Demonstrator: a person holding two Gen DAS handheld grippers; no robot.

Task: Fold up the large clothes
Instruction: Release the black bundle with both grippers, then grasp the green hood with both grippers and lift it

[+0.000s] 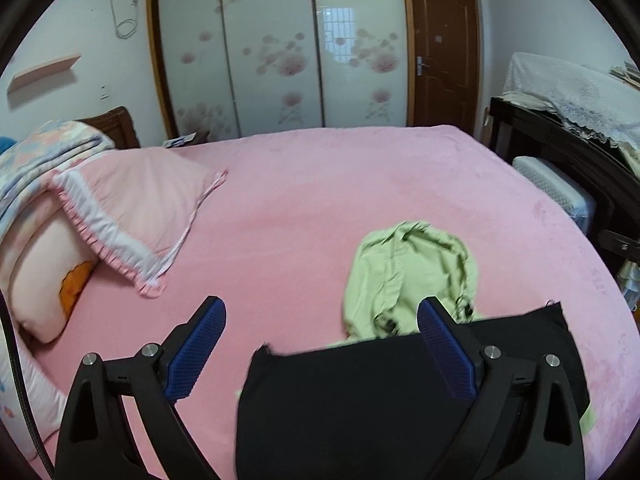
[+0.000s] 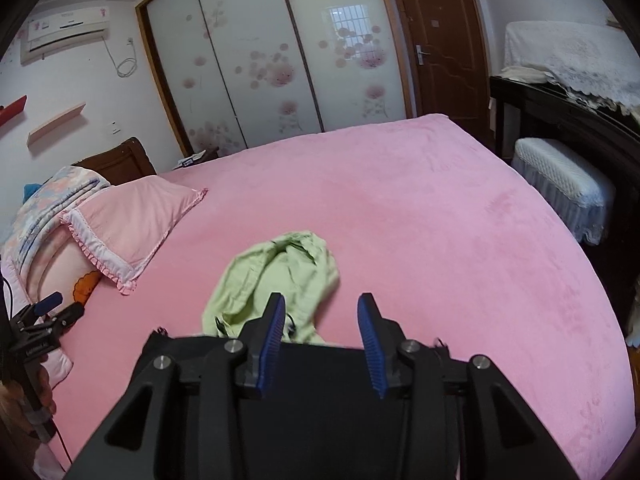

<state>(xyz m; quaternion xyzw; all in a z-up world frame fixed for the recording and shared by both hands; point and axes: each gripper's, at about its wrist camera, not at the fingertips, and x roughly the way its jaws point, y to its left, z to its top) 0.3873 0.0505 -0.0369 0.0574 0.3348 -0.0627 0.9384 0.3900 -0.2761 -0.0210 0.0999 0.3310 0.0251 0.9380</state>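
Observation:
A black garment (image 1: 360,404) lies flat on the pink bed (image 1: 320,184), near the front edge. A crumpled light green garment (image 1: 412,276) lies just beyond it, partly under its far edge. My left gripper (image 1: 320,344) is open and empty, hovering over the black garment's left part. My right gripper (image 2: 322,340) is open and empty above the black garment (image 2: 320,368), with the green garment (image 2: 276,276) just ahead. The left gripper also shows at the left edge of the right wrist view (image 2: 56,308).
Pink pillows (image 1: 136,216) and a folded floral quilt (image 1: 44,156) lie at the bed's left. A white padded stool (image 2: 564,184) and a dark cabinet with a lace cover (image 2: 568,92) stand to the right. Wardrobe doors (image 1: 280,48) stand behind.

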